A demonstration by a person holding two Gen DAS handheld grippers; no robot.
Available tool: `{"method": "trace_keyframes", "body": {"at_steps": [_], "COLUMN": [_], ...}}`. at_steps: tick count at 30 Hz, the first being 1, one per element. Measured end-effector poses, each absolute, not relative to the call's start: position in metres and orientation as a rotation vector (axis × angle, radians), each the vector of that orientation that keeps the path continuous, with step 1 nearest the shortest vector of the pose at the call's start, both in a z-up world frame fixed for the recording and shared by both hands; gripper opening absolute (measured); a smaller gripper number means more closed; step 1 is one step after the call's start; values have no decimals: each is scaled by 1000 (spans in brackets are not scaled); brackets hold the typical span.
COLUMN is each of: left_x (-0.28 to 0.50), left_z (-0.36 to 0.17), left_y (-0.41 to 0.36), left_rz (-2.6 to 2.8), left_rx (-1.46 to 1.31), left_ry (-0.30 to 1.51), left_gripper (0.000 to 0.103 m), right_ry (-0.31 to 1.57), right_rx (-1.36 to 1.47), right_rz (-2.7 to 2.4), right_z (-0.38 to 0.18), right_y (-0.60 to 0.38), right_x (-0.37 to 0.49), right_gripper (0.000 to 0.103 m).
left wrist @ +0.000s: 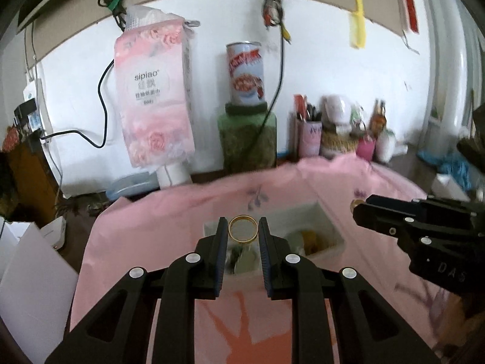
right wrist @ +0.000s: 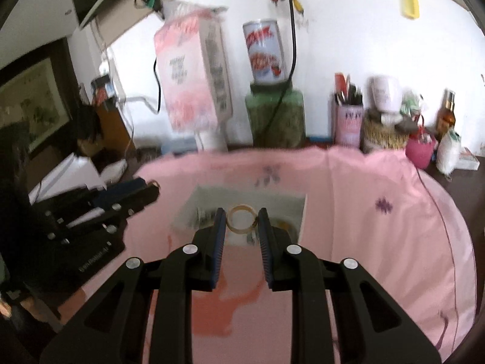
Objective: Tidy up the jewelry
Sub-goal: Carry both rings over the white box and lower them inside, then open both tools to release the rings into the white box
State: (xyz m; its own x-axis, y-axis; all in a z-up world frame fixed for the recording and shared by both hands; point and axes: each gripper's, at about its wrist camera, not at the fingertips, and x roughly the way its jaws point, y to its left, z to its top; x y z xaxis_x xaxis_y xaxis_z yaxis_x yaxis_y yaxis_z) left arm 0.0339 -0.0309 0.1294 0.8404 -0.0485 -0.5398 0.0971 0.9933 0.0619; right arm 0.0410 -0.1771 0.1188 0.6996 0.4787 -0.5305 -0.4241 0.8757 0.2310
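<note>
Two tools, left tool (left wrist: 242,227) and right tool (right wrist: 241,219), each pinch a gold bangle (left wrist: 242,228) above the white box (left wrist: 321,221)

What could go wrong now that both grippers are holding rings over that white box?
1. The left gripper pinches its gold ring only at the fingertips, so the ring could slip out and miss the white box, landing on the pink cloth.
2. The right gripper holds its ring the same way above the same box; the two grippers are close and could bump each other.
</note>
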Motion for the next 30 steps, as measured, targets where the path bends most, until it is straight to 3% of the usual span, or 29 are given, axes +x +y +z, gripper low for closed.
{"method": "trace_keyframes", "body": {"at_steps": [18,24,29,30], "left_x": [109,107,97,95], "left_z": [46,45,62,66], "left_y": [-24,-23,-18,-17], "left_rz": [-87,-85,-64,-57], "left_rx": [41,37,6,0], "left_ry": [797,791,754,747], "left_gripper": [21,40,47,50], "right_ry": [829,830,755,734], "right_rx": [81,121,146,147], "right_rz": [443,447,466,470], "right_z": [43,47,76,83], "right_y": [-155,-163,-169,-170], "right_x": [125,126,108,101], "right_gripper": [22,27,28,32]}}
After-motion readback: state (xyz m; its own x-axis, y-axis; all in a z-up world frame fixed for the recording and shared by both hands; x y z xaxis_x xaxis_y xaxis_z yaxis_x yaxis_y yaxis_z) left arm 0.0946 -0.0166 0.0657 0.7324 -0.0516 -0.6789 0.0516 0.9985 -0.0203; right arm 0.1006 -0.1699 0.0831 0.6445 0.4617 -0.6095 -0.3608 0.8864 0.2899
